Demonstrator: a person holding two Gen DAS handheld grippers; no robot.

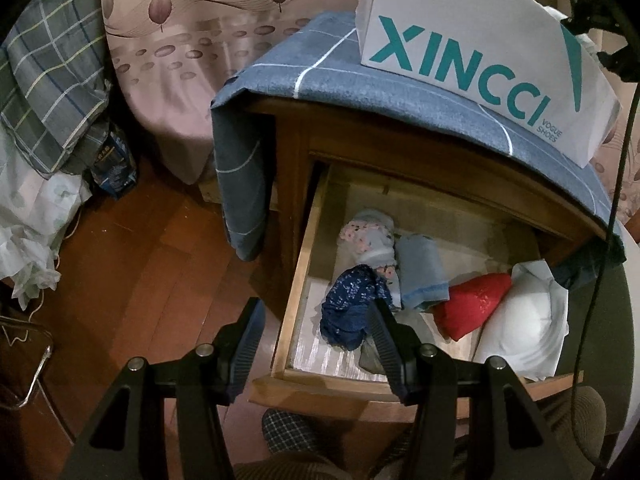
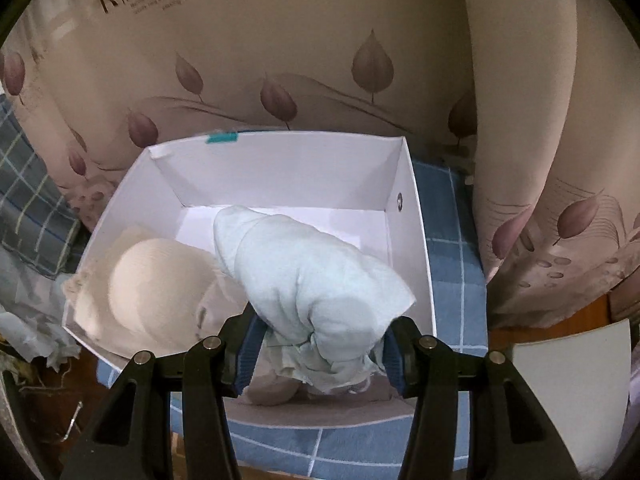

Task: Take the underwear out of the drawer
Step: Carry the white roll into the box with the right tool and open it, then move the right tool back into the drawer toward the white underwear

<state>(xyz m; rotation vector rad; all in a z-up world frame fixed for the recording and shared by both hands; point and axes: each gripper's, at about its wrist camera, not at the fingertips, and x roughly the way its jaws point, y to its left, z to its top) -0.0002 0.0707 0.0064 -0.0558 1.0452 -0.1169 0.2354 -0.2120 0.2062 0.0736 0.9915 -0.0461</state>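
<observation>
Where the left wrist view looks down, the left hand-held gripper (image 1: 316, 308) hangs over the front left corner of the open drawer (image 1: 298, 280), its jaws standing partly apart with nothing pressed between them; the right-hand finger overlaps a navy floral piece of underwear (image 1: 352, 312), though I cannot tell if it touches. At two o'clock from that piece lies a folded light-blue garment (image 1: 422, 276), at twelve o'clock a pale flowered roll (image 1: 370, 236), and toward three o'clock a red piece (image 1: 472, 306) beside a white cup-shaped one (image 1: 524, 328). On the nightstand's blue checked cloth (image 1: 320, 68) stands a white shoe box (image 1: 472, 40).

From the right wrist view, the right hand-held gripper (image 2: 320, 344) clamps a bunched pale-green underwear bundle (image 2: 312, 276), both pads pressed against it, above the near edge of the open white box (image 2: 414, 216). Inside the box, at nine o'clock of the bundle, lies a cream cup-shaped garment (image 2: 156, 280).
</observation>
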